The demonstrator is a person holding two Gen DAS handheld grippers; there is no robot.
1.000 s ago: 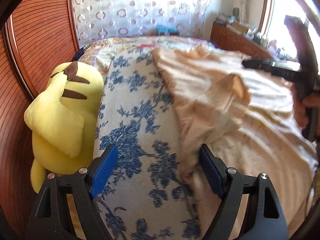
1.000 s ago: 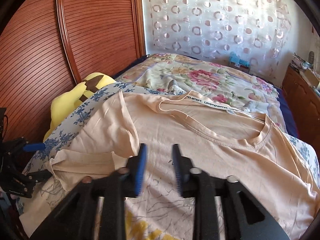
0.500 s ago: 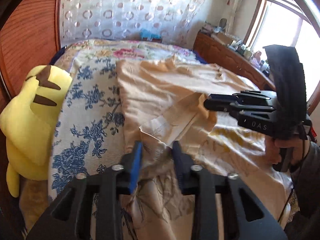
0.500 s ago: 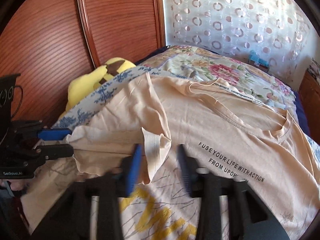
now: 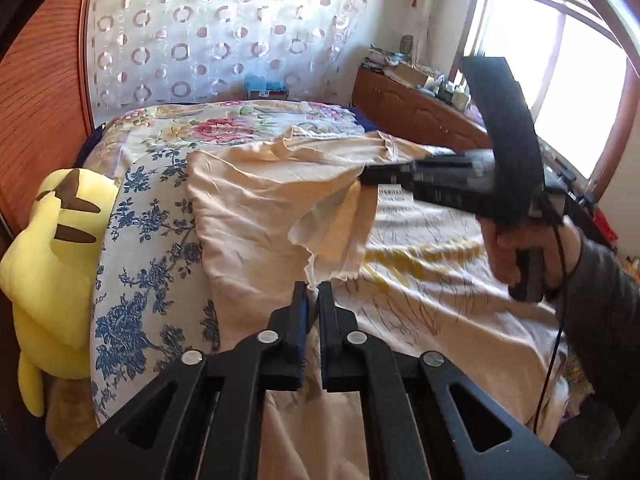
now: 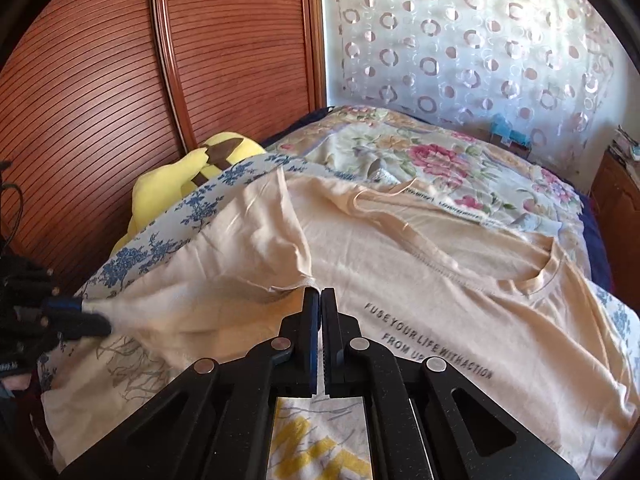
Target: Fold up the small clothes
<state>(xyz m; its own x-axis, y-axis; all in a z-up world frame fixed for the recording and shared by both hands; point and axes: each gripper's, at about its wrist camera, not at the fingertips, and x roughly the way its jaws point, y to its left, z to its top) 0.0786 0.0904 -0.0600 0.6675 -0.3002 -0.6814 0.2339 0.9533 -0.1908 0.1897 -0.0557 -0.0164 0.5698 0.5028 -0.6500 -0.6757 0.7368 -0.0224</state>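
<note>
Peach T-shirt (image 6: 460,276) edge pinched in both the left tool (image 5: 313,290) and right tool (image 6: 320,294)

Left wrist: low, close, facing across the bed (image 5: 160,280) toward the window | Right wrist: close, facing the headboard | Shared: peach cotton T-shirt (image 5: 256,200) (image 6: 400,248), yellow plush toy (image 5: 52,256) (image 6: 168,188)

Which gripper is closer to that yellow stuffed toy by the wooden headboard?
Left. The left gripper pinches the peach T-shirt on the toy's side of the bed, the yellow plush toy just beyond the blue-flowered cover. The right gripper grips the shirt farther toward the middle.
</note>
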